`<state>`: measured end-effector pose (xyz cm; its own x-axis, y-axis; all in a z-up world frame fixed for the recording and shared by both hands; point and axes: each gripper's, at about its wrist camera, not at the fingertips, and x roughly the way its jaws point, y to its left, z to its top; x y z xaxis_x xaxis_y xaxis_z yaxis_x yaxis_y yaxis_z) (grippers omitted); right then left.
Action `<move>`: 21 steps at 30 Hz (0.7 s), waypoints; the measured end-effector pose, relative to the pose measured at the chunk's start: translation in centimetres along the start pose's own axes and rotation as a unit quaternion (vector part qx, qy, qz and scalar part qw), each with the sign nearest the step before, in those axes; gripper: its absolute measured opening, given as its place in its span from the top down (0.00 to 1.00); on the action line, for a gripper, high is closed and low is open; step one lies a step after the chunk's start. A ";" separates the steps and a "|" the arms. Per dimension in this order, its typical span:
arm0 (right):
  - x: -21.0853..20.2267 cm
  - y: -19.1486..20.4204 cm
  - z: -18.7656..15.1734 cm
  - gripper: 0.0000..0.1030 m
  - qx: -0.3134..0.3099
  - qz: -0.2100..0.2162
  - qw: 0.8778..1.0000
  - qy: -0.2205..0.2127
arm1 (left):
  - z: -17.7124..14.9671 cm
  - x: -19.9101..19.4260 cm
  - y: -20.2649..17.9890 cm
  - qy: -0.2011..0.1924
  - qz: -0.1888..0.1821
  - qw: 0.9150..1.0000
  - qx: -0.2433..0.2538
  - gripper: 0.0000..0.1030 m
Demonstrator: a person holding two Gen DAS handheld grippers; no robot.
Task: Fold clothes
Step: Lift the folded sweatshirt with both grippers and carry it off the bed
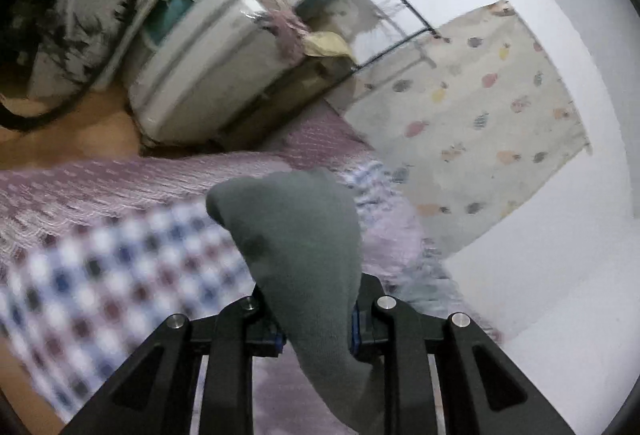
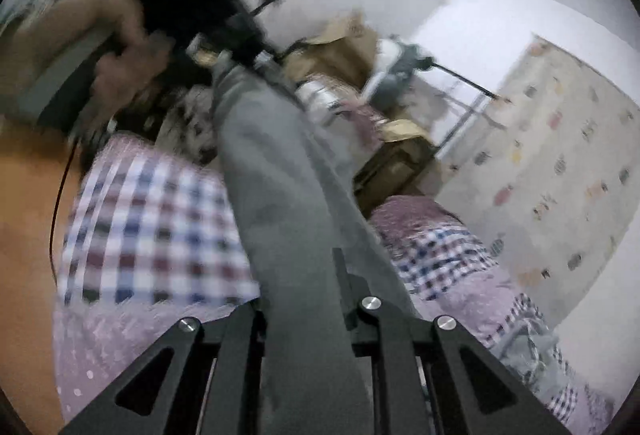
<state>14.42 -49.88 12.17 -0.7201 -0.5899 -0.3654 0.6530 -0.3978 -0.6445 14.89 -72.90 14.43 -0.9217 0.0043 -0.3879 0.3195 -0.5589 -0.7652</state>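
the grey garment (image 1: 296,235) hangs in the air above the bed (image 1: 120,175), stretched between both tools: the left tongs (image 1: 316,323) are closed on one end, the right tongs (image 2: 304,299) are closed on the other, and the cloth runs from the right ones up toward the left tool. under it, toward the bed's middle, lies a checked shirt (image 2: 152,219).

likely trouble, as i judge it: the cloth is soft and only a narrow bit sits in each grip, so a quick swing or uneven pull could slip one end free and drop it onto the shirt in a heap. lowering it crooked would make a skewed fold, and it could drag the shirt along.

both views are smeared with motion. the fingertips are covered by cloth. what kind of garment it is i cannot tell. the clutter (image 1: 208,47) past the bed's far edge is hard to make out, as is the person's hand (image 2: 120,75).
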 end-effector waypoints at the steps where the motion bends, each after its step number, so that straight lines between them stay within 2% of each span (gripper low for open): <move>1: 1.5 2.8 -1.1 0.90 -0.013 0.011 1.000 0.022 | -0.5 0.3 2.4 0.002 0.023 1.000 -0.003 0.77; 3: 4.3 8.4 -3.4 0.92 -0.038 0.046 0.995 0.076 | -1.9 1.3 8.0 0.023 0.095 0.995 -0.028 0.77; 4: 4.8 10.5 -4.2 0.92 -0.051 0.060 0.993 0.089 | -2.6 1.9 11.0 0.051 0.135 0.988 -0.047 0.77; 6: 4.7 13.6 -5.5 0.91 -0.078 0.060 0.990 0.102 | -3.9 1.7 13.8 0.057 0.127 0.989 -0.057 0.74; 7: 4.1 14.5 -5.9 0.86 -0.083 0.054 0.990 0.096 | -4.6 1.4 15.0 0.057 0.117 0.990 -0.060 0.72; 8: 3.5 14.9 -6.2 0.86 -0.079 0.054 0.991 0.092 | -4.7 1.3 15.4 0.056 0.119 0.989 -0.060 0.68; 9: 3.1 14.9 -6.4 0.82 -0.068 0.063 0.991 0.093 | -4.7 1.1 15.6 0.055 0.124 0.989 -0.059 0.61; 10: 2.6 14.7 -6.6 0.75 -0.057 0.072 0.991 0.096 | -4.7 1.0 15.9 0.054 0.129 0.988 -0.058 0.60; 12: 1.5 13.6 -6.9 0.64 -0.031 0.087 0.990 0.102 | -4.7 0.7 16.3 0.052 0.139 0.987 -0.057 0.44; 13: 1.0 12.9 -7.0 0.59 -0.016 0.095 0.990 0.104 | -4.5 0.2 16.5 0.050 0.152 0.986 -0.056 0.39; 14: 0.3 12.0 -7.1 0.57 0.002 0.105 0.989 0.106 | -4.3 -0.9 16.7 0.043 0.163 0.984 -0.056 0.32; 17: -2.5 9.3 -8.2 0.53 0.052 0.115 0.987 0.101 | -3.7 -4.2 16.6 0.008 0.188 0.981 -0.055 0.26; 21: -7.0 3.0 -10.8 0.45 0.147 0.099 0.981 0.083 | -4.2 -7.3 13.7 -0.035 0.195 0.980 -0.002 0.19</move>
<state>18.88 -39.35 5.60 -0.5844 -0.5632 -0.5842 0.8060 -0.4863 -0.3375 26.88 -77.06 4.63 -0.7424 -0.2651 -0.6153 0.6507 -0.5043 -0.5678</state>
